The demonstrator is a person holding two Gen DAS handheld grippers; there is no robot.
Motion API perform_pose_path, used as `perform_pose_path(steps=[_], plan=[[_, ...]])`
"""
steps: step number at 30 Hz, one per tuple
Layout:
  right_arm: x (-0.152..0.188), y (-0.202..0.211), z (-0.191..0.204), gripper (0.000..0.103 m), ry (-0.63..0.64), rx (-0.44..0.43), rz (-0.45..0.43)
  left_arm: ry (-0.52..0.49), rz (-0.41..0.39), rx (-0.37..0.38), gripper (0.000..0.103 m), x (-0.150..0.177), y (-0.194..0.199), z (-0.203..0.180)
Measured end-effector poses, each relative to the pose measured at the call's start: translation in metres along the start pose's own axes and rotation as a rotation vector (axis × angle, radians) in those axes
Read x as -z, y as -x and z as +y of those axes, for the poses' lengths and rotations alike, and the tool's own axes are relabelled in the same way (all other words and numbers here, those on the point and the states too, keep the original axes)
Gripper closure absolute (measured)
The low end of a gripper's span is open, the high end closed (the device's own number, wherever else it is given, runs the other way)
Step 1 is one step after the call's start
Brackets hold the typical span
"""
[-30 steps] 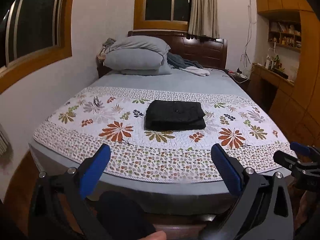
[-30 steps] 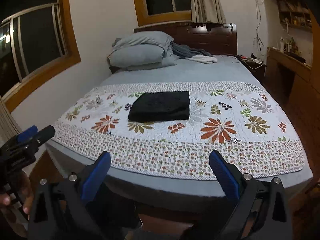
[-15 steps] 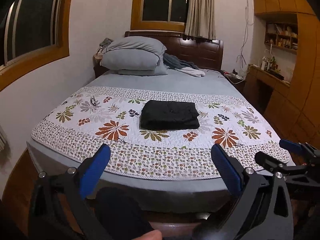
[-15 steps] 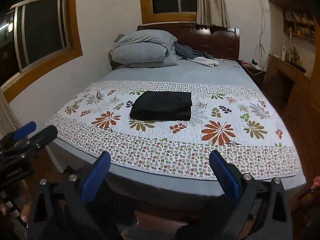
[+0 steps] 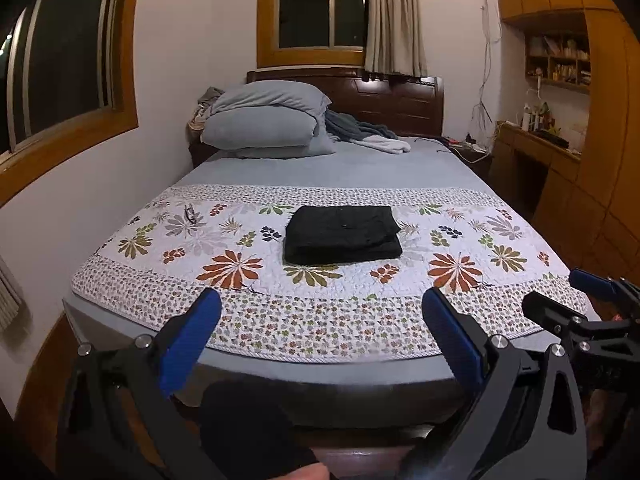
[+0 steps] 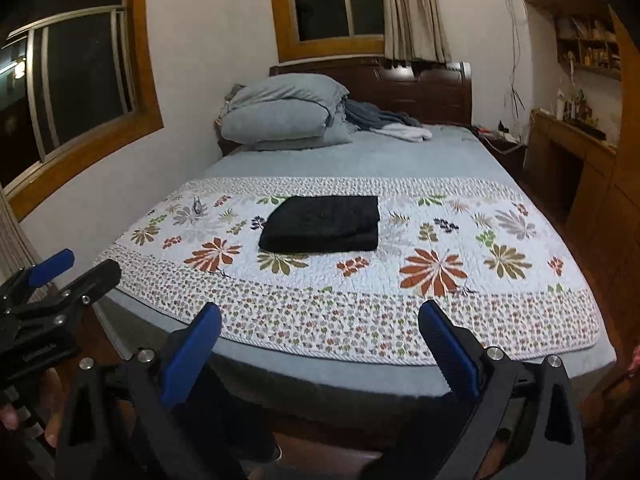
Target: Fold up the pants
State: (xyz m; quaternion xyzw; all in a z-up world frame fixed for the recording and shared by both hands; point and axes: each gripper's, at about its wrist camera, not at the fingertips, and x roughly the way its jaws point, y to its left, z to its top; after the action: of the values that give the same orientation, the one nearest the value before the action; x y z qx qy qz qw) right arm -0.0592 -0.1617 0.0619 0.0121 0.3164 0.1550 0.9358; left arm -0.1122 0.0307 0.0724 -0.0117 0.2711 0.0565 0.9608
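Folded pants (image 5: 342,233) lie centred on quilt (image 5: 460,236), pillows (image 5: 264,120) behind at headboard (image 5: 400,100).

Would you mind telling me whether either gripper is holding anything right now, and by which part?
Nothing is held: the left gripper and right gripper are open, away from the folded black pants on the bed.

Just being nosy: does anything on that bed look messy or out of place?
The black pants lie neatly folded on the floral quilt. Only the crumpled clothes beside the stacked pillows look untidy.
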Motion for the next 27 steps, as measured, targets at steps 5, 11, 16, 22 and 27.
perform_pose_path(steps=[5,11,16,22,27], plan=[[0.001,-0.004,-0.001,0.004,0.006,-0.008,0.018,0.023,0.01,0.02,0.003,0.001,-0.004,0.002],[-0.001,-0.012,0.002,0.004,0.001,-0.022,0.026,0.033,0.005,0.019,0.003,-0.002,-0.007,0.005],[0.001,-0.019,0.003,0.004,0.006,-0.031,0.039,0.039,0.019,0.015,0.003,-0.001,-0.013,0.005],[0.003,-0.025,0.005,0.004,0.004,-0.035,0.051,0.038,0.026,0.014,0.003,-0.002,-0.018,0.005],[0.003,-0.029,0.007,0.004,0.015,-0.033,0.056,0.039,0.026,0.014,0.003,-0.002,-0.02,0.005]])
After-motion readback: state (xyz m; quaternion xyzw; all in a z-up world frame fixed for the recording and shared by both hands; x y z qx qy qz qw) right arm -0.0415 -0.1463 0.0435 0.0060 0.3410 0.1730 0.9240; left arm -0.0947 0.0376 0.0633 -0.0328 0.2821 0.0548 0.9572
